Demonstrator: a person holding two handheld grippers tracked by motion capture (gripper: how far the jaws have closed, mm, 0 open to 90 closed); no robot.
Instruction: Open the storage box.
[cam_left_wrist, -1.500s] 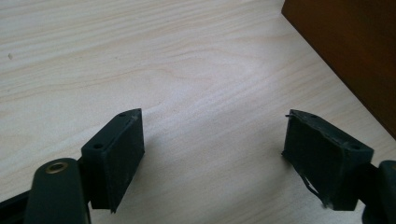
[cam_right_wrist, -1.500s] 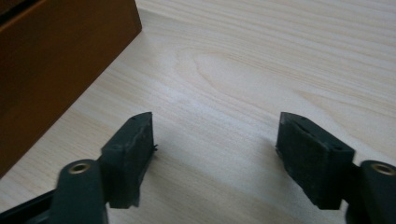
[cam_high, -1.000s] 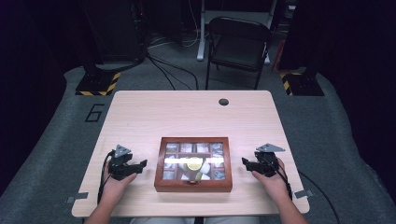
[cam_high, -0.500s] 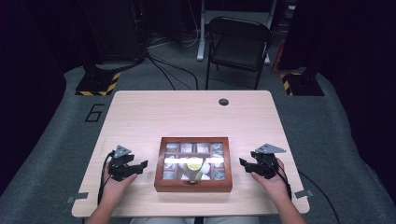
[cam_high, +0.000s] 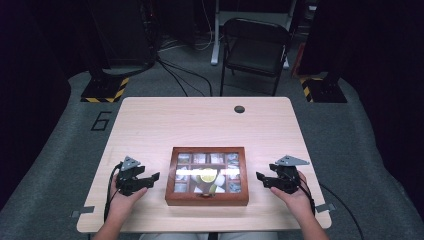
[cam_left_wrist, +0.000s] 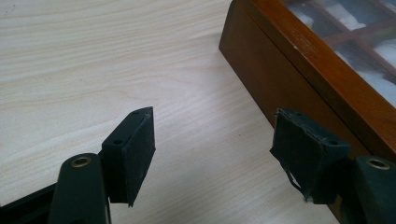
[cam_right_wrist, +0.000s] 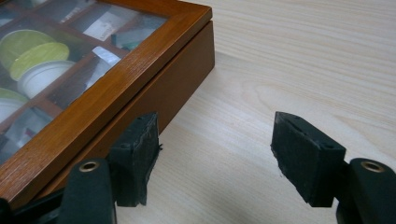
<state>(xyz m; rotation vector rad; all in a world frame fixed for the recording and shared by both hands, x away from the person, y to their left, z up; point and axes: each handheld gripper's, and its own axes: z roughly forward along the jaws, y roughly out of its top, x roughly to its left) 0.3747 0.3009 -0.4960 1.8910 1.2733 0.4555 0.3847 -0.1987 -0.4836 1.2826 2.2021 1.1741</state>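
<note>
- Standing over the pale wooden table (cam_high: 200, 120), I see almost nothing changed from a second ago: the wooden box (cam_high: 207, 176) sits on the same spot near the person's edge, square to it, and both hands rest where they were, one on each side of it.
- Comparing the grippers, the left gripper (cam_high: 153, 177) lies just beside the box's left wall, pointing at it; its jaws drew closer a moment back and have since settled, standing apart with bare tabletop between them. In the left gripper view, its fingertips (cam_left_wrist: 135, 149) grasp nothing, and one jaw sits close by the box's side (cam_left_wrist: 275, 79); whether it touches I cannot tell.
- The right gripper (cam_high: 261, 178) lies just beside the box's right wall, aimed at it; its jaws have just been opening, released, nothing between them but table. In the right gripper view, its fingertips (cam_right_wrist: 306, 156) hang free, one jaw close by the box's wall (cam_right_wrist: 163, 93).
- The box is shut, its glass lid (cam_high: 207, 170) divided by wooden bars into small compartments.
- Under the glass, a middle compartment holds a small white cup with a yellow-green top (cam_right_wrist: 39, 63).
- Other compartments hold pale packets (cam_right_wrist: 105, 25), too glare-washed from above to tell apart.
</note>
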